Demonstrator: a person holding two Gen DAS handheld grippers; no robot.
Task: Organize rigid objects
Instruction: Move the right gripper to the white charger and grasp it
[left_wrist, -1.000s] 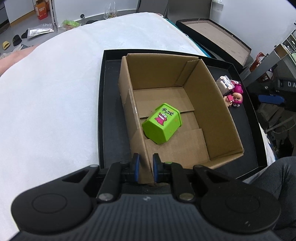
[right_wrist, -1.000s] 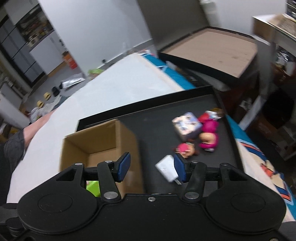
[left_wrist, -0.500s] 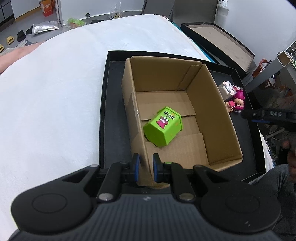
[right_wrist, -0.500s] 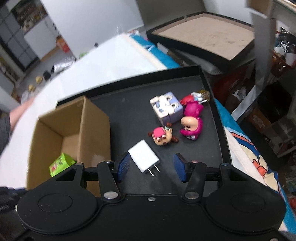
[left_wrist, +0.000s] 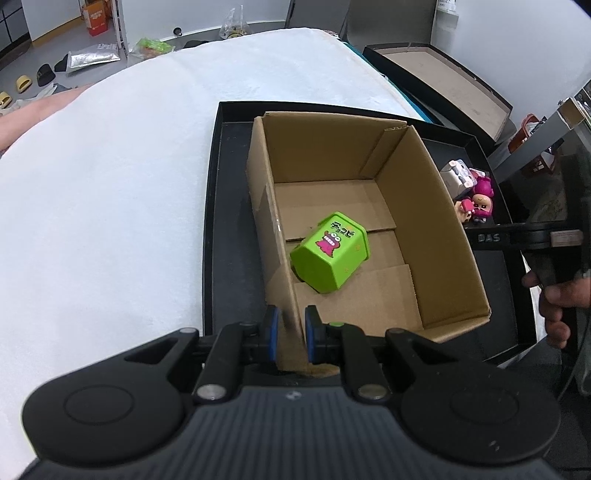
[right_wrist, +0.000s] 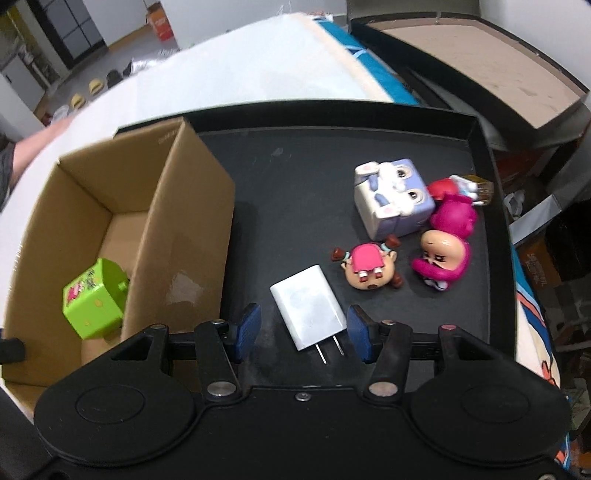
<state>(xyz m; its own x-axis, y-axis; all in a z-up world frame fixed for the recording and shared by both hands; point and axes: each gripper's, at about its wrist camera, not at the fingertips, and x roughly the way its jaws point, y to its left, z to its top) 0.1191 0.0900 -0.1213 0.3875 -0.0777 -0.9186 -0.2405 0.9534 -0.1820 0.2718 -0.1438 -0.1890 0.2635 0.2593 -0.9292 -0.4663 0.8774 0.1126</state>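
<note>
A cardboard box (left_wrist: 436, 206) stands in a black tray (left_wrist: 221, 206). A green cartoon box (left_wrist: 330, 251) lies on its side inside; it also shows in the right wrist view (right_wrist: 94, 299). My left gripper (left_wrist: 291, 332) is shut on the box's near left wall. My right gripper (right_wrist: 301, 332) is open and low over a white plug charger (right_wrist: 308, 306), which lies between its fingers. On the tray beyond lie a small pink-dress figure (right_wrist: 369, 267), a magenta figure (right_wrist: 443, 258) and a lilac cube toy (right_wrist: 393, 195).
The tray (right_wrist: 295, 155) sits on a white cloth-covered surface (left_wrist: 110, 184). A second black tray with a brown bottom (right_wrist: 480, 59) stands behind to the right. A small red and white toy (right_wrist: 454, 186) lies against the tray's right rim.
My right gripper has swung from above the box to the tray and come down over the white charger. My left gripper keeps its hold on the box wall.
</note>
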